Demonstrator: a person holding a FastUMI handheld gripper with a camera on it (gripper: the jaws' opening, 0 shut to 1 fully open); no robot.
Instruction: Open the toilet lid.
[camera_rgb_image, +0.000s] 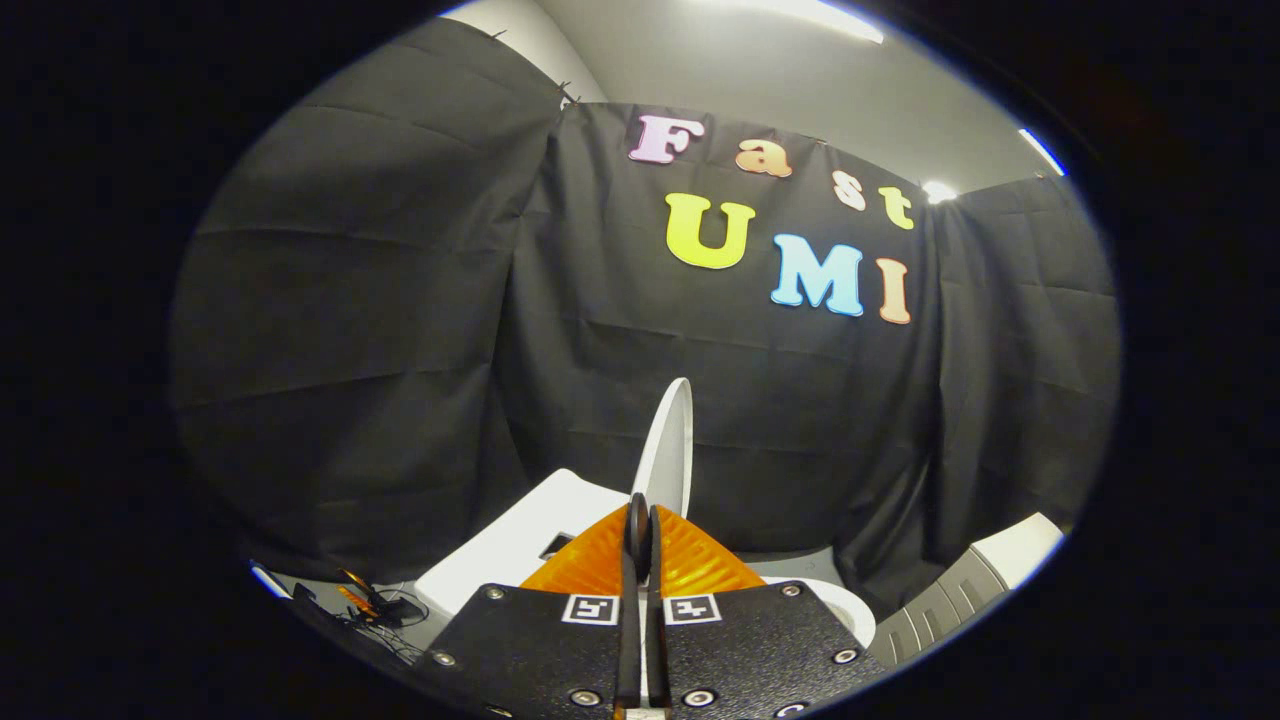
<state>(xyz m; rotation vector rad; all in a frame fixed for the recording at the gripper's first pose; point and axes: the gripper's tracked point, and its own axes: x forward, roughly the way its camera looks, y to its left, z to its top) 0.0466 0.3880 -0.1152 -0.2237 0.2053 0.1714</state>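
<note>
The white toilet lid (672, 440) stands raised, nearly upright, and I see it edge-on just beyond my fingertips. My gripper (640, 525) is shut, its two fingers pressed together with nothing visible between them. The tips sit right in front of the lid's lower edge; I cannot tell whether they touch it. The white tank (510, 545) lies behind and to the left of the lid. A piece of the bowl's rim (845, 605) shows to the right of the fingers.
Black cloth walls close the booth in behind the toilet and on both sides. A grey-and-white ribbed unit (960, 590) stands to the right. Cables and small parts (370, 605) lie on the floor at the left.
</note>
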